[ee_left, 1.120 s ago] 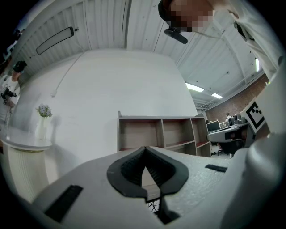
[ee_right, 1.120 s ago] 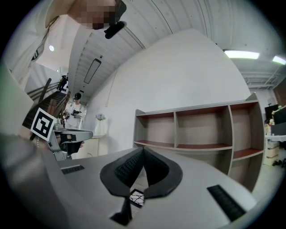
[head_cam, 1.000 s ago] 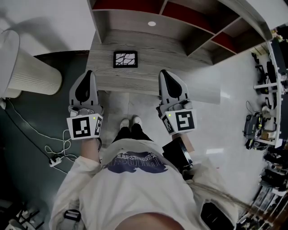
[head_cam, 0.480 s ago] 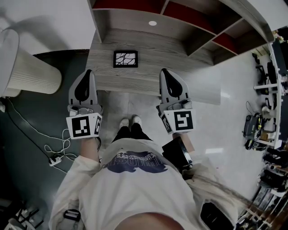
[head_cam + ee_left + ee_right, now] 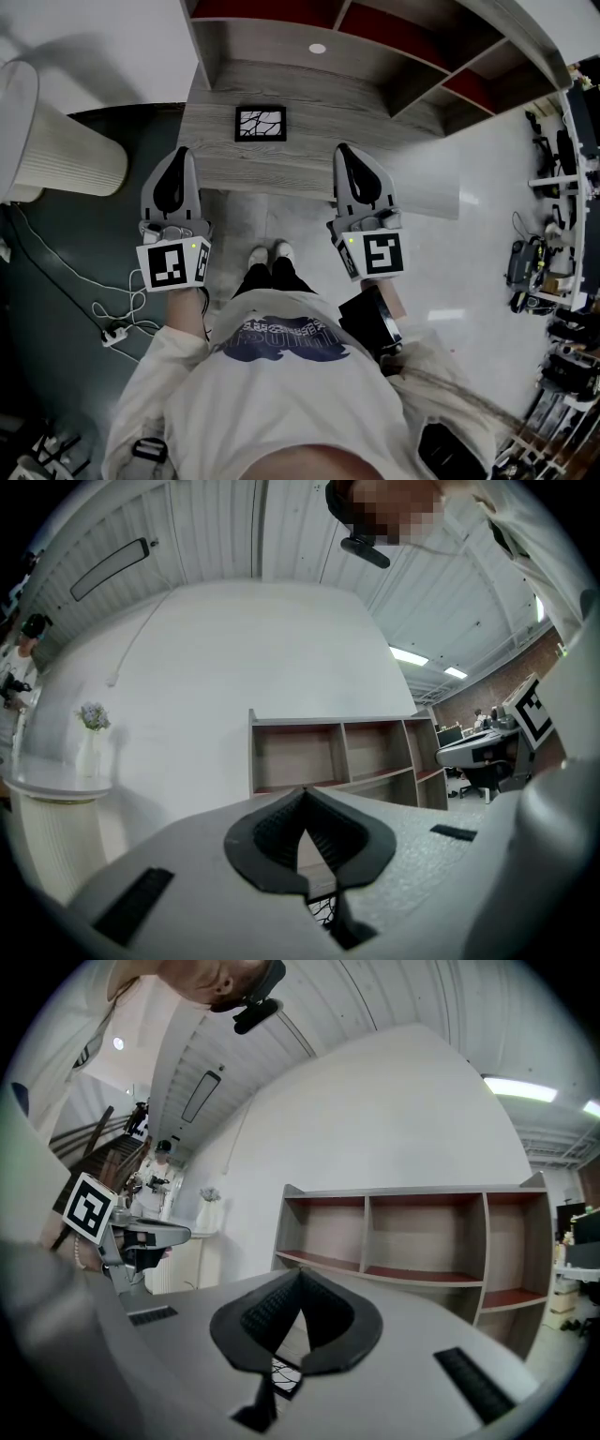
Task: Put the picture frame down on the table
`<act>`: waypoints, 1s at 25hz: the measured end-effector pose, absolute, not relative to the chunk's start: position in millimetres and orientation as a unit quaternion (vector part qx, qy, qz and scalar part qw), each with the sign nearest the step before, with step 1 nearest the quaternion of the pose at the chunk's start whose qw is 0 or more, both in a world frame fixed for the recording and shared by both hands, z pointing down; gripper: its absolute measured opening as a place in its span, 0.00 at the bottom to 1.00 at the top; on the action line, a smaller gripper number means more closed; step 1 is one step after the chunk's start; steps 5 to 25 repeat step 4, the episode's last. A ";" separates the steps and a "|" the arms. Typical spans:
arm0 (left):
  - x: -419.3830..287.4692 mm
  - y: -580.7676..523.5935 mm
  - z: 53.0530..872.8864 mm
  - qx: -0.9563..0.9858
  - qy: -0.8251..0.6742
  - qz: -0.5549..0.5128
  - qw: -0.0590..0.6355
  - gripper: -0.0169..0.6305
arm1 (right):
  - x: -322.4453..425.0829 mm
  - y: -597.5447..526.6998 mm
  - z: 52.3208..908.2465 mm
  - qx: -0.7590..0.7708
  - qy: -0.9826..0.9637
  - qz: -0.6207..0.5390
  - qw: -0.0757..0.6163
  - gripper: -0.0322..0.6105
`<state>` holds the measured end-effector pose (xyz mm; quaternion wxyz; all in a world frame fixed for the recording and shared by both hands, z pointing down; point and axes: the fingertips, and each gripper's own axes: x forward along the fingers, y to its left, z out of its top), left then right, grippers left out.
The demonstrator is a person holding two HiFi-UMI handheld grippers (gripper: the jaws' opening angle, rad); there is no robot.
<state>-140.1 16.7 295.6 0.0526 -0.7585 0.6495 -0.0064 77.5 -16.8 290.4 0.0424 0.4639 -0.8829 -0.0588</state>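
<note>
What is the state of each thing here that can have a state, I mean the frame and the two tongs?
Frame: lies face up on the table, nothing touching it.
Left tongs: shut, empty, held short of the frame.
Right tongs: shut, empty, held short of the frame.
</note>
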 end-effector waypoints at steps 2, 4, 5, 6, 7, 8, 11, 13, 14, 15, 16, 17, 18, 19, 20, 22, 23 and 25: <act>-141.0 16.6 296.6 -0.758 0.650 -0.007 0.053 0.04 | 77.7 -17.0 291.0 0.464 -0.883 -0.061 0.044 0.05; -141.4 16.3 297.6 -0.758 0.650 -0.007 0.053 0.04 | 78.4 -17.0 291.8 0.464 -0.882 -0.062 0.045 0.05; -141.4 16.3 297.6 -0.758 0.650 -0.007 0.053 0.04 | 78.4 -17.0 291.8 0.464 -0.882 -0.062 0.045 0.05; -141.4 16.3 297.6 -0.758 0.650 -0.007 0.053 0.04 | 78.4 -17.0 291.8 0.464 -0.882 -0.062 0.045 0.05; -141.4 16.3 297.6 -0.758 0.650 -0.007 0.053 0.04 | 78.4 -17.0 291.8 0.464 -0.882 -0.062 0.045 0.05; -141.4 16.3 297.6 -0.758 0.650 -0.007 0.053 0.04 | 78.4 -17.0 291.8 0.464 -0.882 -0.062 0.045 0.05; -141.4 16.3 297.6 -0.758 0.650 -0.007 0.053 0.04 | 78.4 -17.0 291.8 0.464 -0.882 -0.062 0.045 0.05; -141.4 16.3 297.6 -0.758 0.650 -0.007 0.053 0.04 | 78.4 -17.0 291.8 0.464 -0.882 -0.062 0.045 0.05; -141.4 16.3 297.6 -0.758 0.650 -0.007 0.053 0.04 | 78.4 -17.0 291.8 0.464 -0.882 -0.062 0.045 0.05; -141.4 16.3 297.6 -0.758 0.650 -0.007 0.053 0.04 | 78.4 -17.0 291.8 0.464 -0.882 -0.062 0.045 0.05; -141.4 16.3 297.6 -0.758 0.650 -0.007 0.053 0.04 | 78.4 -17.0 291.8 0.464 -0.882 -0.062 0.045 0.05; -141.4 16.3 297.6 -0.758 0.650 -0.007 0.053 0.04 | 78.4 -17.0 291.8 0.464 -0.882 -0.062 0.045 0.05; -141.4 16.3 297.6 -0.758 0.650 -0.007 0.053 0.04 | 78.4 -17.0 291.8 0.464 -0.882 -0.062 0.045 0.05; -141.4 16.3 297.6 -0.758 0.650 -0.007 0.053 0.04 | 78.4 -17.0 291.8 0.464 -0.882 -0.062 0.045 0.05; -141.4 16.3 297.6 -0.758 0.650 -0.007 0.053 0.04 | 78.4 -17.0 291.8 0.464 -0.882 -0.062 0.045 0.05; -141.4 16.3 297.6 -0.758 0.650 -0.007 0.053 0.04 | 78.4 -17.0 291.8 0.464 -0.882 -0.062 0.045 0.05; -141.4 16.3 297.6 -0.758 0.650 -0.007 0.053 0.04 | 78.4 -17.0 291.8 0.464 -0.882 -0.062 0.045 0.05; -141.4 16.3 297.6 -0.758 0.650 -0.007 0.053 0.04 | 78.4 -17.0 291.8 0.464 -0.882 -0.062 0.045 0.05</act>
